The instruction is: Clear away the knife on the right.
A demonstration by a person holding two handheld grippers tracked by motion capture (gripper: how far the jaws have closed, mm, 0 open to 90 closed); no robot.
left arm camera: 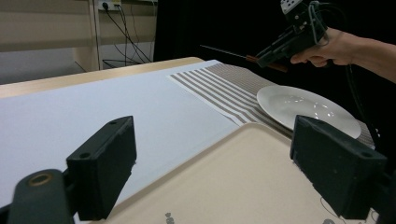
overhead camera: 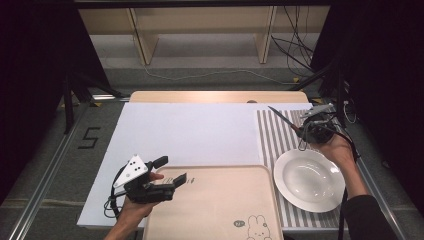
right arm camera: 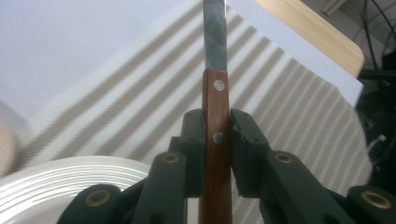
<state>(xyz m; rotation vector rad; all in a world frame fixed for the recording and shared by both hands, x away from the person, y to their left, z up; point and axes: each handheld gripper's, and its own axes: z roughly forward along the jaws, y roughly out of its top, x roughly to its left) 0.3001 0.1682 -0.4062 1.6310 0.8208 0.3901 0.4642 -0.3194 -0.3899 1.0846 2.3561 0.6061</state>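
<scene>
The knife (right arm camera: 216,116) is clamped by its wooden handle in the right gripper (overhead camera: 312,131), blade pointing away toward the table's far left, above the striped mat (overhead camera: 272,132) beyond the white plate (overhead camera: 308,180). The left gripper (overhead camera: 172,170) hovers with jaws apart over the beige tray (overhead camera: 215,210).

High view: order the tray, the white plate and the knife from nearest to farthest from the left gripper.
Measured from the left gripper:
1. Tray: right under its open jaws, near edge of the table.
2. White plate: to the right, on the striped mat.
3. Knife: far right, clamped in the right gripper.
</scene>
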